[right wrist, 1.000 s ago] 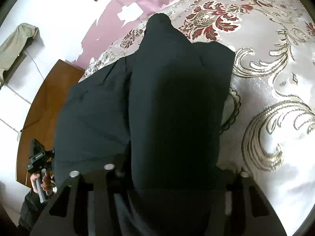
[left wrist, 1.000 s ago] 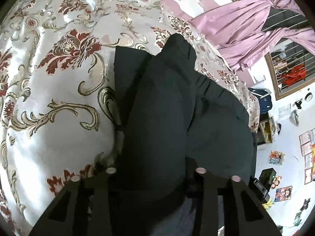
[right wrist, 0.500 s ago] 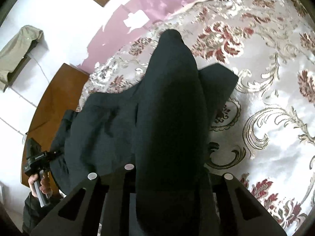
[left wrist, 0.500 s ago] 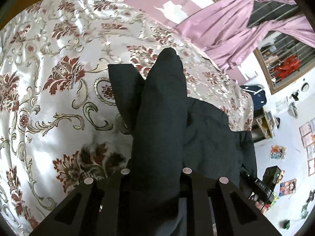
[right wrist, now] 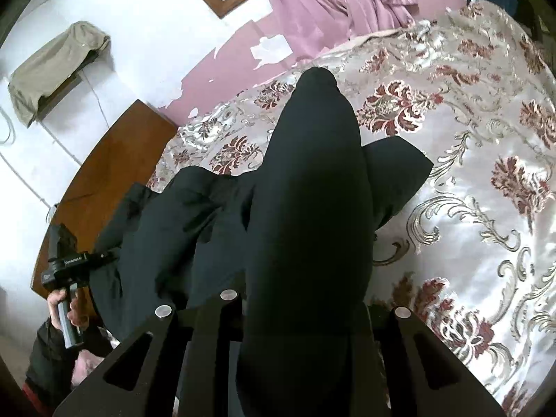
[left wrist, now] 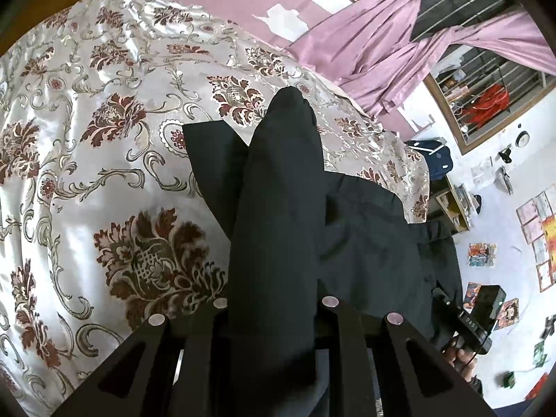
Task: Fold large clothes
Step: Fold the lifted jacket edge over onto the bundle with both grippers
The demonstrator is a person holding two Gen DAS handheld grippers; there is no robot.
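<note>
The bedspread [left wrist: 104, 160] — pale satin with maroon floral scrollwork — covers the bed and serves as the reference surface. On it lies the black garment [left wrist: 365, 236], a large dark piece whose make cannot be told from these views. The bulk of it lies spread on the bedspread towards the bed's edge nearest the person, and some of it appears to hang over that edge. One flat corner of it lies further in on the bedspread [right wrist: 486, 208], pointing away from the edge.

Progress, as judged: early to middle. Both tools hold a lifted fold of the garment [right wrist: 305, 208] above the bedspread, so a fold is under way but not laid down. No finished, squared stack is visible. Remaining work appears to be laying this fold, smoothing it, and at least one more fold.

Orientation: in both wrist views the raised band of cloth runs lengthwise straight ahead of the fingers, its rounded far end pointing across the bedspread towards the wall with the purple curtains [left wrist: 399, 52]. The long axis of that band therefore runs from the bed's near edge inward.

Tools: the left gripper [left wrist: 274, 312] is clamped on the cloth, its fingers hard against the band on either side. The right gripper [right wrist: 305, 305] is likewise clamped on the same garment — cloth fills the whole gap.
</note>
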